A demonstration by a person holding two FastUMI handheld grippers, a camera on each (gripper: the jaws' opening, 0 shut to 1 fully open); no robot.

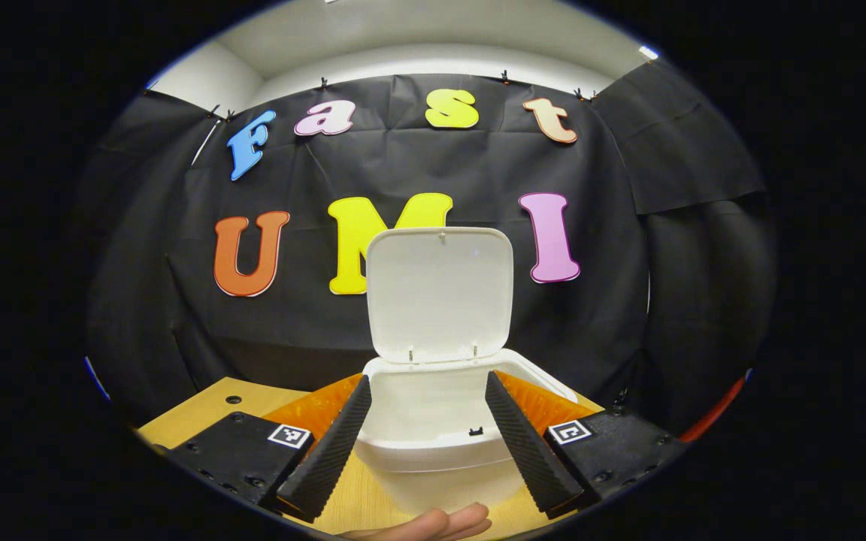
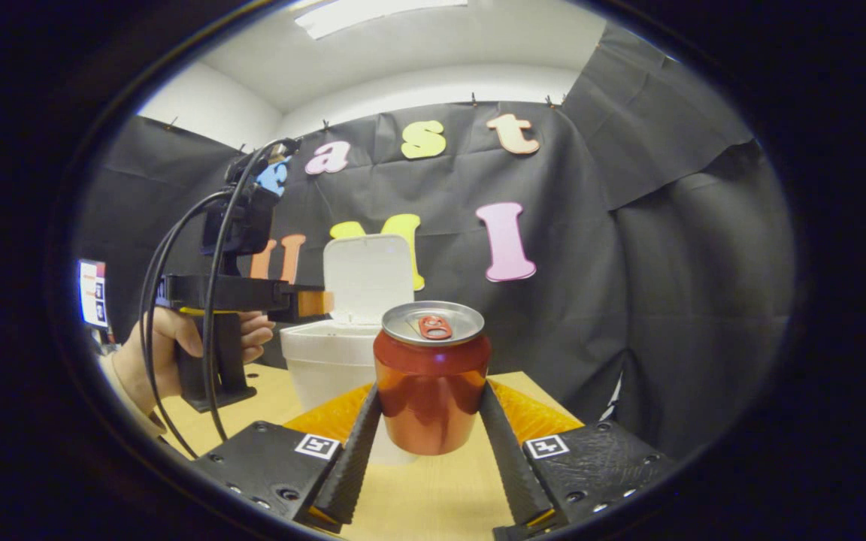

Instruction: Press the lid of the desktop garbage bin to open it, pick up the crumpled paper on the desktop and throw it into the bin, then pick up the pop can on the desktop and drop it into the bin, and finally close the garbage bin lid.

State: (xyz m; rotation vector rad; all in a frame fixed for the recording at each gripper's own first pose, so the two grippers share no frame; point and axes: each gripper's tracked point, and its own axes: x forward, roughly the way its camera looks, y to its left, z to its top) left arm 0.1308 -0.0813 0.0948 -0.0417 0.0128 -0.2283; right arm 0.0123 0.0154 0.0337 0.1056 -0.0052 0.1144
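The white desktop bin (image 1: 433,421) stands on the wooden table with its lid (image 1: 439,293) swung upright. My left gripper (image 1: 427,379) hovers open just in front of the bin's mouth, nothing between its fingers. What shows of the bin's inside is plain white. In the right gripper view a red pop can (image 2: 431,376) stands upright between the fingers of my right gripper (image 2: 430,389), which is shut on its sides. The bin (image 2: 324,361) and its raised lid (image 2: 367,274) are behind the can to the left, and the left gripper (image 2: 316,303) hangs over the bin's left rim.
A person's hand (image 2: 170,338) holds the left gripper's handle, with black cables looping down from it. A fingertip (image 1: 433,522) shows at the bottom of the left gripper view. The light wooden table (image 2: 433,488) runs under both grippers, black cloth behind.
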